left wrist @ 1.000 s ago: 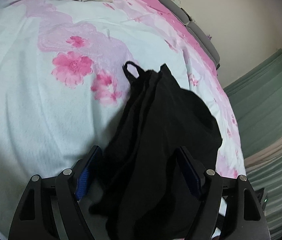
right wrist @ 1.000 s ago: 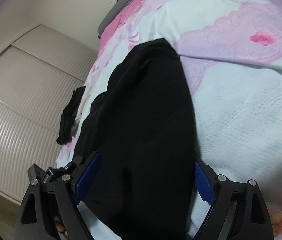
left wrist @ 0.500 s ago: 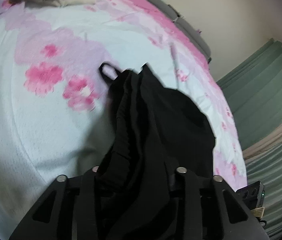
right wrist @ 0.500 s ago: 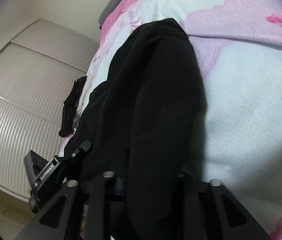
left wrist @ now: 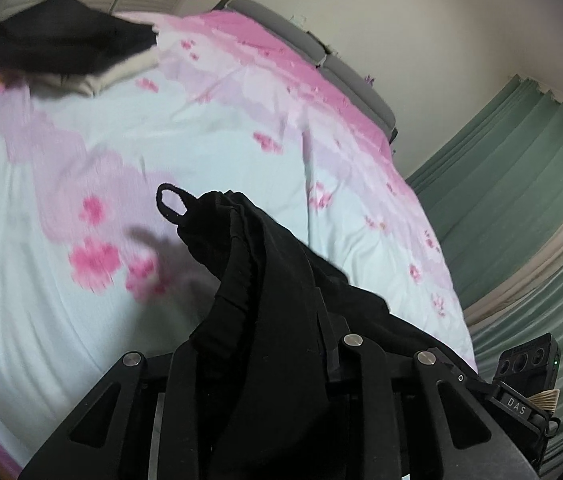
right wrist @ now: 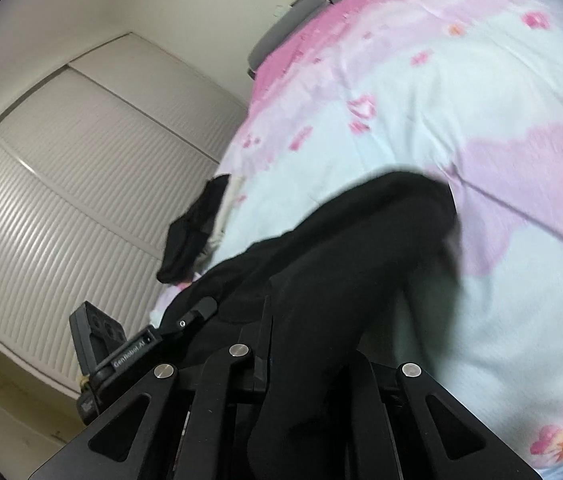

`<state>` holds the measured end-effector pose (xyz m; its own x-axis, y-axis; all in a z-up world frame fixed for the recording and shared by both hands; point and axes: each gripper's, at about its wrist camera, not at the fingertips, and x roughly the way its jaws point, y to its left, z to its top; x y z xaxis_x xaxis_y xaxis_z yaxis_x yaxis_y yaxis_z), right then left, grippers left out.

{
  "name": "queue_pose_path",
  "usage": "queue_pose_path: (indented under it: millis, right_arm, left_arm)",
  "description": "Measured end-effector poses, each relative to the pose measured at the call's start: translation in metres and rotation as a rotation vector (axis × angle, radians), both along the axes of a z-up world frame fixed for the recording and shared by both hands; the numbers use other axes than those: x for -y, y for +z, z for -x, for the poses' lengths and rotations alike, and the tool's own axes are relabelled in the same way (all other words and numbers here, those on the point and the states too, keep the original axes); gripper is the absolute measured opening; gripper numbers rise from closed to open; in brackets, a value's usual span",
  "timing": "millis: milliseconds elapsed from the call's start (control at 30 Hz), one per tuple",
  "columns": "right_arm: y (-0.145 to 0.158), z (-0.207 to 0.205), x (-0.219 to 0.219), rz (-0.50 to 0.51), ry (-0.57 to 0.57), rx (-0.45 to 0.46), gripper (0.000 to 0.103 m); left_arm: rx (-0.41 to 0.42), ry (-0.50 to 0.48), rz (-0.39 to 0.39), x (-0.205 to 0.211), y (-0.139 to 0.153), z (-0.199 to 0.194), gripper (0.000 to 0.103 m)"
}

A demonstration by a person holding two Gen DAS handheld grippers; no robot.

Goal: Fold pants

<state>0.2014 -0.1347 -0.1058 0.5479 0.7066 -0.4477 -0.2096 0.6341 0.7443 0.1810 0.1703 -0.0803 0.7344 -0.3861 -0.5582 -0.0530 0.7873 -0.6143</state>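
The black pants [left wrist: 265, 280] are clamped in both grippers and are held lifted above the floral bedspread [left wrist: 61, 160]. In the left wrist view, the left gripper [left wrist: 257, 360] is closed on the bunched waistband end, from which a small fabric loop [left wrist: 171, 204] stands up. In the right wrist view, the right gripper [right wrist: 305, 360] is closed on another part of the pants [right wrist: 341, 248], which are draped forward over its fingers. A pile of dark and cream clothing [left wrist: 69, 44] is seen at the bed's far edge, well apart from the pants.
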Motion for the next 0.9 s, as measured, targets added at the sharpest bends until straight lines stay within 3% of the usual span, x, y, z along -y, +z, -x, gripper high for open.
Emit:
queue_pose_path:
  millis: [267,467,733,900]
  right_arm:
    - [0.062,-0.012,-0.043,0.019,0.063,0.095,0.010]
    - [0.106,-0.040,-0.109,0.033,0.133,0.174,0.010]
    - [0.152,-0.106,-0.215,0.031,0.219,0.247,0.010]
    - [0.185,-0.160,-0.295,0.048,0.278,0.309,0.010]
  left_arm:
    - [0.044,0.045,-0.005,-0.055,0.053,0.001,0.027]
    - [0.069,0.102,0.003,-0.117,0.081,-0.011,0.027]
    - [0.098,0.182,-0.017,-0.229,0.124,-0.068,0.027]
    - [0.140,0.222,-0.102,-0.298,0.163,-0.121,0.027]
